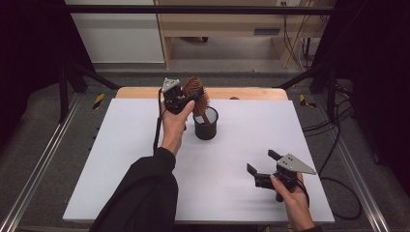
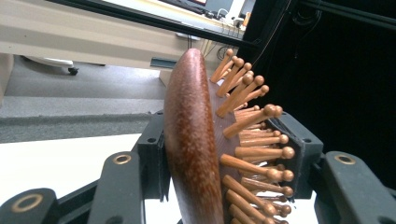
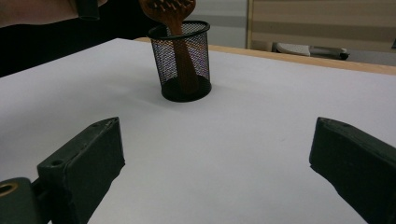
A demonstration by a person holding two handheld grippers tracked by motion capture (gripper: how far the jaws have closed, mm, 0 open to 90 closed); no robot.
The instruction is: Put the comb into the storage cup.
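Near the far edge of the white table, the left gripper is raised above a black mesh cup, with a wooden hairbrush between its jaws. From the left gripper view, the brush head stands on edge: its smooth brown back lies against one pad and its ball-tipped bristles point at the other, though I cannot tell whether that pad presses on the tips. The brush's handle reaches down inside the cup, which stands upright on the table, and the head leans out above the rim. On the near right side of the table, well apart from the cup, the right gripper hovers low in the person's hand, its jaws spread wide with nothing between them and pointed toward the cup.
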